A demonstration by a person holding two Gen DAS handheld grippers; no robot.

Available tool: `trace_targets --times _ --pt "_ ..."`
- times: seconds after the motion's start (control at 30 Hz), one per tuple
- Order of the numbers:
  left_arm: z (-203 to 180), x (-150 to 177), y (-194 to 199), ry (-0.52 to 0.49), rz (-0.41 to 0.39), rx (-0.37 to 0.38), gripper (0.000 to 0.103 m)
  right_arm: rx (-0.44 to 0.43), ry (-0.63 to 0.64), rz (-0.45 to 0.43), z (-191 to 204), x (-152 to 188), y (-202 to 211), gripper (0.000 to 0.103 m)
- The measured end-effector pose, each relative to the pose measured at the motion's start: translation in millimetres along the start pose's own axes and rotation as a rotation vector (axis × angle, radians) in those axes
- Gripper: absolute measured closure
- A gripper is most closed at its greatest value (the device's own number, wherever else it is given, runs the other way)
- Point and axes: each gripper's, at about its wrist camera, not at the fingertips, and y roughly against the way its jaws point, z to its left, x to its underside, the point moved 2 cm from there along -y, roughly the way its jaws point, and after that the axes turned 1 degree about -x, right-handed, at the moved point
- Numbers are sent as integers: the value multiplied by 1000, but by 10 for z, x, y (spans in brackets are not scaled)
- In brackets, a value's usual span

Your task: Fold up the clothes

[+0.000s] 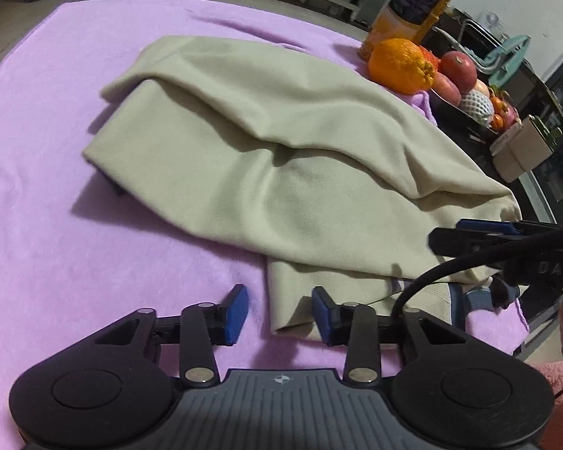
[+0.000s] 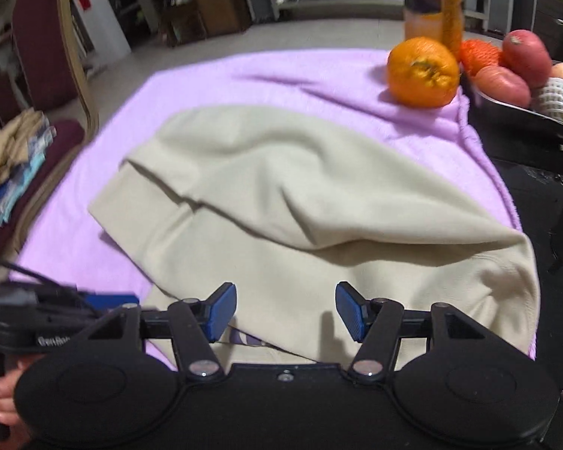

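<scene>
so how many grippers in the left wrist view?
2. The left gripper sits bottom centre, open at the near corner of the beige garment. The right gripper enters from the right edge, over the garment's right end.

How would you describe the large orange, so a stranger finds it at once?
Start at the purple blanket, then go to its far right corner by the fruit tray. The large orange sits alone on the blanket, outside the tray, with bumpy skin, unlike the smooth red apples.

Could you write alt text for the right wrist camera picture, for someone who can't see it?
A beige garment, partly folded, lies on a purple blanket, with the open right gripper hovering at its near edge. An orange and a bowl of fruit sit behind, right.
</scene>
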Motion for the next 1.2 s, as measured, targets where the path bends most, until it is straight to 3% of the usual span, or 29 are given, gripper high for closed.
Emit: trace_targets --times 0.07,0.1,0.17,0.27,0.33,0.37,0.4,0.47,0.63,0.73,0.8,0.87,0.97,1.07,1.13,1.2 --pt "-85 -1 -24 -44 6 23 96 12 25 11 16 18 -58 46" --pt "-138 12 -29 -70 -1 18 99 15 41 21 26 28 -89 46" --pt "-232 47 -20 -132 -26 -20 101 17 79 48 47 49 -156 47" --pt "-240 62 0 -122 -39 -31 101 28 169 104 127 109 -294 46" --pt "-191 41 21 -90 -40 -26 101 43 217 95 181 135 -311 47" --pt "-170 30 30 -76 -42 -25 101 52 238 84 208 145 -307 62" --pt "-153 -6 114 -68 -64 -25 101 53 228 68 206 128 -280 98" --pt "-121 -84 301 -52 -115 -27 101 49 110 -30 98 19 -79 100" --pt "-39 -277 772 -13 -240 -29 101 -15 -277 -337 -335 -288 777 100" --pt "54 -400 1071 20 -307 -25 101 -58 -514 -448 -657 -399 1202 100" --pt "185 -455 1203 47 -333 -56 101 -75 -664 -477 -898 -401 1319 100" --pt "331 -492 1229 80 -331 -97 101 -20 -735 -483 -1089 -345 1245 100" --pt "553 -436 999 138 -259 -148 100 50 -813 -432 -1414 -120 815 100" --pt "661 -279 788 186 -206 -136 100 26 -967 -315 -1675 139 471 97" --pt "677 -229 740 207 -171 -90 88 -16 -931 -302 -1655 153 473 94" --pt "665 -211 755 201 -171 -72 65 -26 -900 -288 -1592 213 500 71"
